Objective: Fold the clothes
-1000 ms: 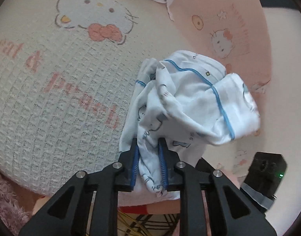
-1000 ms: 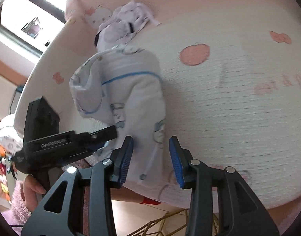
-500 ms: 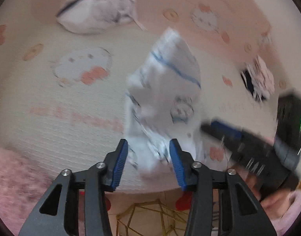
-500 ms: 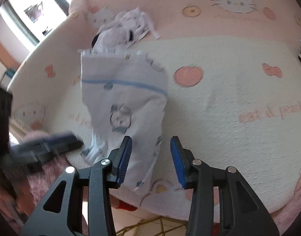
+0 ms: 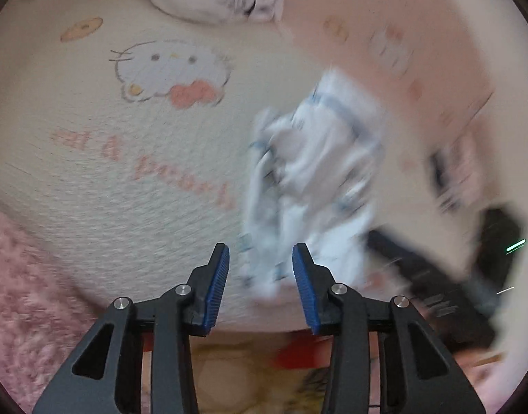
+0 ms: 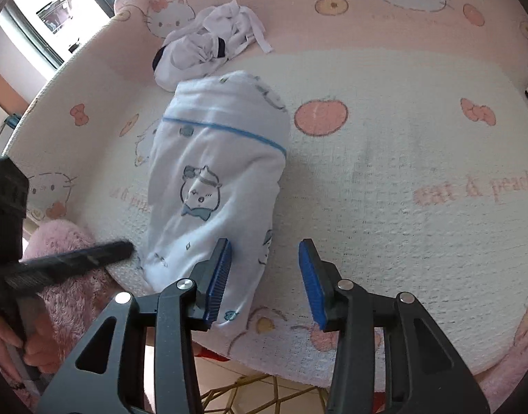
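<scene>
The white garment with blue piping (image 6: 215, 186) lies bundled on the cartoon-print cover (image 6: 402, 158) of the counter, near its front edge, apparently set down so it can be re-gripped for a fold. The left gripper (image 5: 260, 272) has just been opening; its jaws stand apart with the blurred cloth between them but unpinched. The right gripper (image 6: 264, 272) is also apart, empty, one pad beside the hem. A second crumpled white garment (image 6: 208, 48) waits further back. No containers are visible.
</scene>
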`<state>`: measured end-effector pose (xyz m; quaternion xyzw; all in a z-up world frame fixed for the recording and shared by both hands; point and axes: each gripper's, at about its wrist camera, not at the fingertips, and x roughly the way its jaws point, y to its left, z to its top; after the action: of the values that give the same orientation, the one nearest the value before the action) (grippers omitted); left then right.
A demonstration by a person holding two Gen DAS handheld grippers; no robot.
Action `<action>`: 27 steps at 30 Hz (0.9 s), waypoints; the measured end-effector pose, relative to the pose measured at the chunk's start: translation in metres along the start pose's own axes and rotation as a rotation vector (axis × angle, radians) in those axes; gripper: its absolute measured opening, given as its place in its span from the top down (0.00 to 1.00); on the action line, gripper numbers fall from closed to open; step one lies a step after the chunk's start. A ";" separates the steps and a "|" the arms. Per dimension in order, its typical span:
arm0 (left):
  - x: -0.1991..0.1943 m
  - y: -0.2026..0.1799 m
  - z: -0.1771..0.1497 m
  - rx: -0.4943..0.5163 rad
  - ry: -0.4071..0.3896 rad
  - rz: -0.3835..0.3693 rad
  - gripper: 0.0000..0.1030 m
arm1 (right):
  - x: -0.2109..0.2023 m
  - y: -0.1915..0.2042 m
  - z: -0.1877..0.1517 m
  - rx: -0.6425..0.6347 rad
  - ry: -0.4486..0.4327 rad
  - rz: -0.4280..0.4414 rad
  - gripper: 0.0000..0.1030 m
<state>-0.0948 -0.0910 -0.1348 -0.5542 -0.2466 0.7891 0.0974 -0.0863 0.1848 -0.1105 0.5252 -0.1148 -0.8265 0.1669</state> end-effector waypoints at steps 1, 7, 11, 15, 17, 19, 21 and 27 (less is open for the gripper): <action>0.001 0.002 0.001 -0.012 0.003 -0.032 0.61 | 0.003 0.000 -0.001 0.003 0.011 0.003 0.60; 0.023 0.001 -0.008 0.016 0.065 -0.081 0.62 | 0.010 -0.005 -0.007 0.026 0.041 0.029 0.60; 0.044 -0.019 -0.010 0.084 0.104 -0.057 0.77 | 0.009 -0.002 -0.008 0.015 0.037 0.023 0.60; 0.038 -0.029 -0.013 0.128 0.064 -0.042 0.88 | -0.001 0.006 -0.008 -0.012 0.003 0.004 0.60; 0.026 -0.030 -0.014 0.140 0.031 -0.032 0.89 | -0.006 0.011 -0.006 -0.024 -0.035 -0.003 0.60; 0.017 -0.029 -0.016 0.143 0.009 -0.014 0.89 | -0.012 0.017 -0.005 -0.048 -0.079 -0.008 0.60; 0.012 -0.026 -0.018 0.133 0.007 0.014 0.89 | -0.015 0.022 -0.006 -0.074 -0.099 -0.009 0.60; 0.037 -0.005 -0.021 0.053 0.129 0.107 0.83 | 0.021 0.028 -0.009 -0.102 0.041 -0.065 0.55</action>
<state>-0.0898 -0.0648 -0.1688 -0.6133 -0.1888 0.7622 0.0854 -0.0825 0.1507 -0.1213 0.5361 -0.0522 -0.8254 0.1689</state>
